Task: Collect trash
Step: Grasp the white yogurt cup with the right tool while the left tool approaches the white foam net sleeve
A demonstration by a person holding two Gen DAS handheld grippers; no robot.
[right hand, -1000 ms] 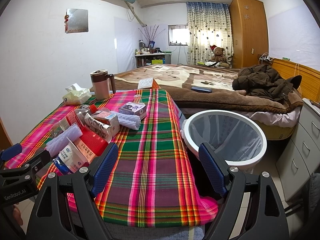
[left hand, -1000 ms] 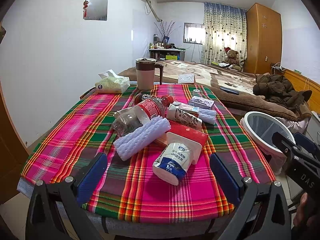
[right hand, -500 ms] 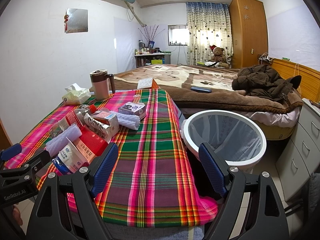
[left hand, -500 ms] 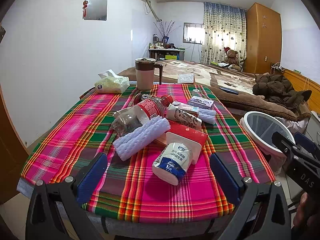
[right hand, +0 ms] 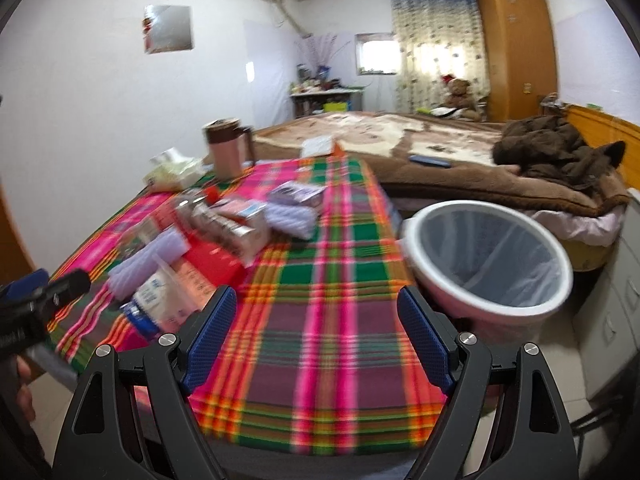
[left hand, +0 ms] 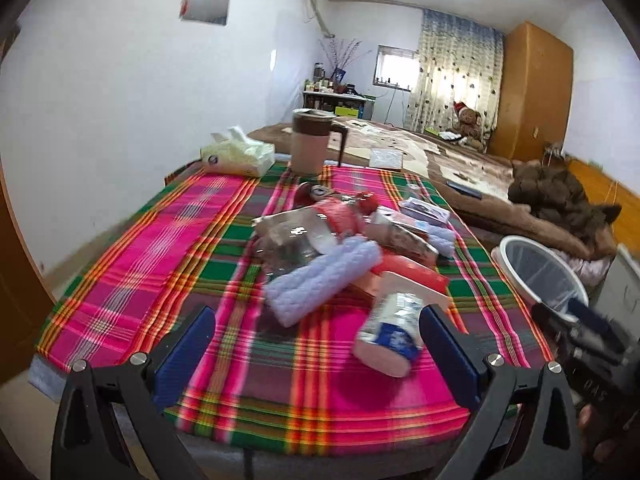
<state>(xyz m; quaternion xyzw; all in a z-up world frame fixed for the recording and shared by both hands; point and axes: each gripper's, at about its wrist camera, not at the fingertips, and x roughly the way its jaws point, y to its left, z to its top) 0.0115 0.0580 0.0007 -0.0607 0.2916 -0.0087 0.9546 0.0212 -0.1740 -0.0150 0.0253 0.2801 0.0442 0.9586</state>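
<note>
Trash [left hand: 352, 256] heaped mid-table, both your grippers empty.
Your left gripper [left hand: 316, 356] hovers level at the near table edge, jaws spread wide, a white bottle [left hand: 390, 332] just inside its right finger. Your right gripper [right hand: 316, 336] hangs likewise, released, over bare plaid cloth [right hand: 320, 280], the lined bin [right hand: 492, 256] beside the table.

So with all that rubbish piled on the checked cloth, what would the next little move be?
Probably ease the left gripper forward onto the white and blue pouch. Its jaws are open and empty, and that pouch lies nearest, just ahead of them. The lined bin waits beside the table.
</note>
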